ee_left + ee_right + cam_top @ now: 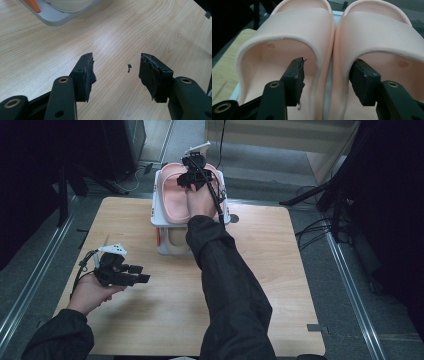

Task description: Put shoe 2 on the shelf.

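On my left, the left gripper (142,273) sits in my hand low over the bare wood of the tabletop (260,270), near its left edge. In the left gripper view its two black fingers (85,75) stand wide apart, and there is nothing between them, just the wood and a tiny dark speck (129,67). So that one is open and holds nothing.

Going right, a small white rack (159,215) with two levels stands at the far middle of the tabletop. A pale cream shoe (175,240) lies on its lower level, and a bit of orange (158,236) shows on the rack's left side.

On the top level lie two pink slippers (172,190), side by side and touching each other. My right arm reaches forward to them, and the right gripper (192,174) is over the slippers.

In the right gripper view the fingers (295,80) are spread open. One finger is inside the left slipper (287,32) and the other is inside the right slipper (382,32), with the two inner walls of the slippers between them. The pads do not seem to press on those walls, so the slippers just rest on the rack
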